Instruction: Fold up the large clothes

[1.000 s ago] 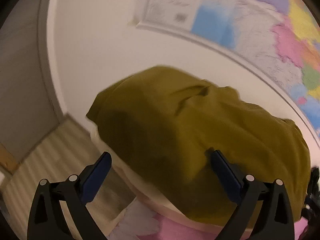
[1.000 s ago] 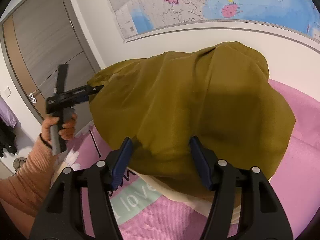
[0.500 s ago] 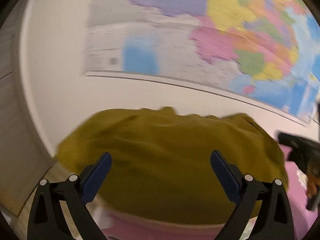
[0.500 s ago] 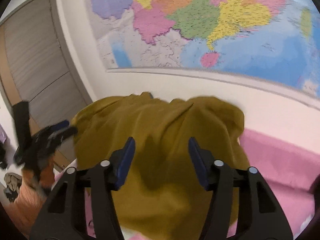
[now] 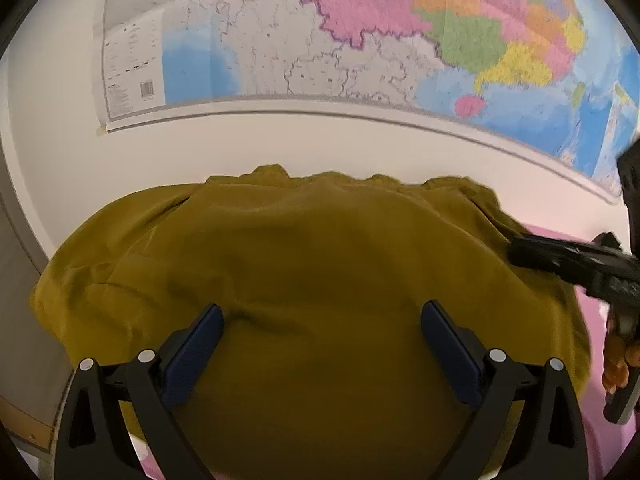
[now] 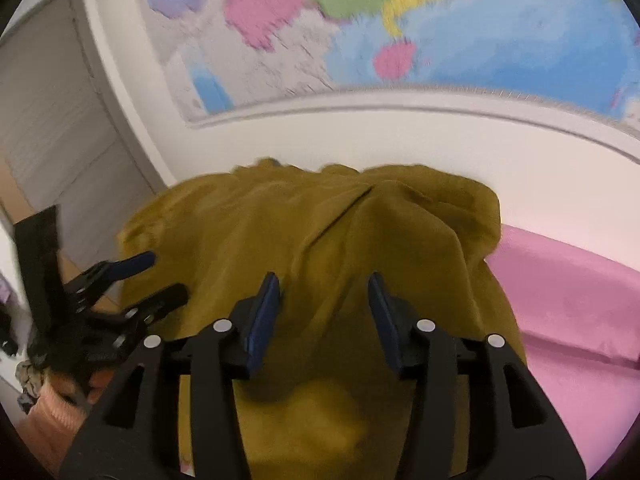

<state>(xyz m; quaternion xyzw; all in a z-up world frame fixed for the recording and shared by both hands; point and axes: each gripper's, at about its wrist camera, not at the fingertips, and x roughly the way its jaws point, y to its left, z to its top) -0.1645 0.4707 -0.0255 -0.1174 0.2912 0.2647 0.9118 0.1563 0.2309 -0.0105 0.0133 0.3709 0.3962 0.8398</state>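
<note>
Right wrist: wall map [image 6: 360,20] behind garment [image 6: 320,240]

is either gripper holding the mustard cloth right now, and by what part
Nothing is gripped. The left gripper has its fingers wide apart over the mustard cloth. The right gripper is closing, its fingers not yet pinching the fabric between them.

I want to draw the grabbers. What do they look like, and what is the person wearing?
Each gripper, left and right, is a black plastic frame with triangle cutouts and round silver rivets. The jaws carry flat dark blue pads. A ribbed orange sleeve covers the person's left arm.
</note>
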